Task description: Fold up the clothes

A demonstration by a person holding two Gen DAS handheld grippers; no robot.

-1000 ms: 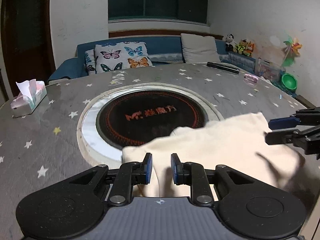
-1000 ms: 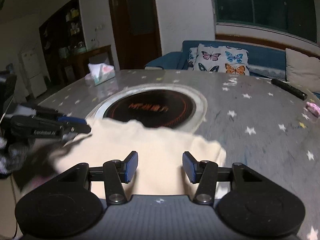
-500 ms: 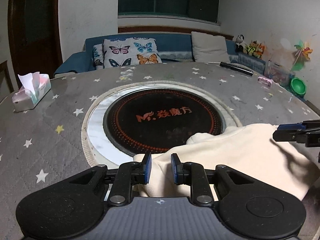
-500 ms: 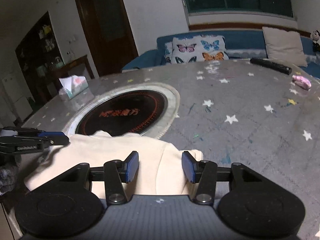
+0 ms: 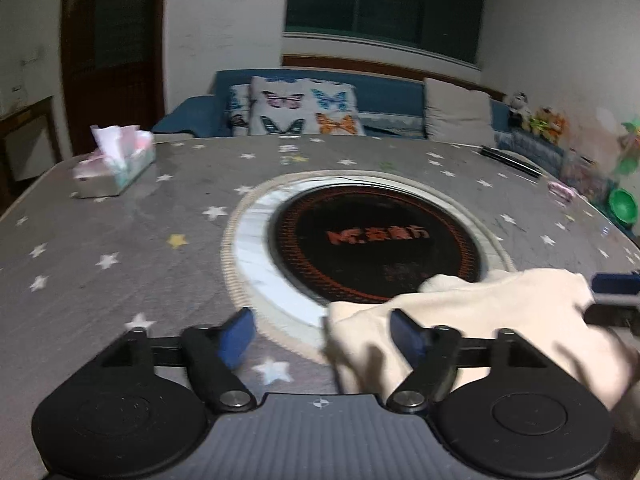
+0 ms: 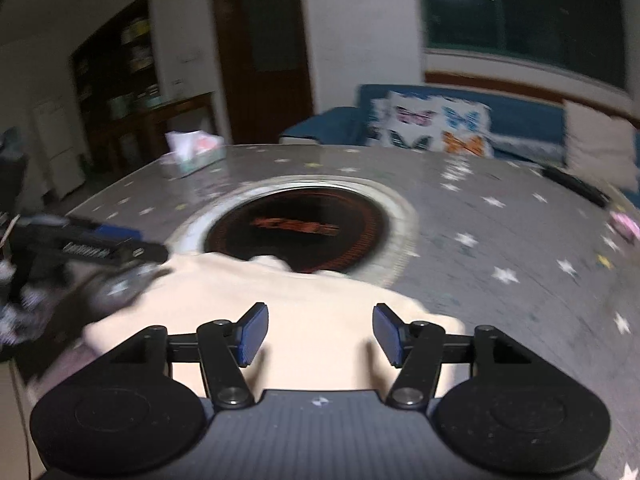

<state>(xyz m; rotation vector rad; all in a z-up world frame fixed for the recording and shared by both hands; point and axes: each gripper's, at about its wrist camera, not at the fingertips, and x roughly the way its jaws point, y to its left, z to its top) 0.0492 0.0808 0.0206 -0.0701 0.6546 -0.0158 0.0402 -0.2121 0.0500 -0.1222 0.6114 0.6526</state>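
Two open grippers over one cream garment at the near table edge.

Both the left gripper (image 5: pixel 322 334) and right gripper (image 6: pixel 320 334) have their fingers spread, grasping nothing. Between and just beyond them lies the cream garment (image 6: pixel 304 300), bunched, its far edge lapping the black hotplate (image 5: pixel 372 240) in the table (image 5: pixel 120 240). It looks soft, light and floppy; I would pinch it at the corners or hem.

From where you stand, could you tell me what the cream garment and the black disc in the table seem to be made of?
Cream garment: apparently soft knit or fleece, matte; it bunches in rounded folds. Black disc: probably glass or ceramic, glossy; it reflects faintly and carries orange printed lettering.
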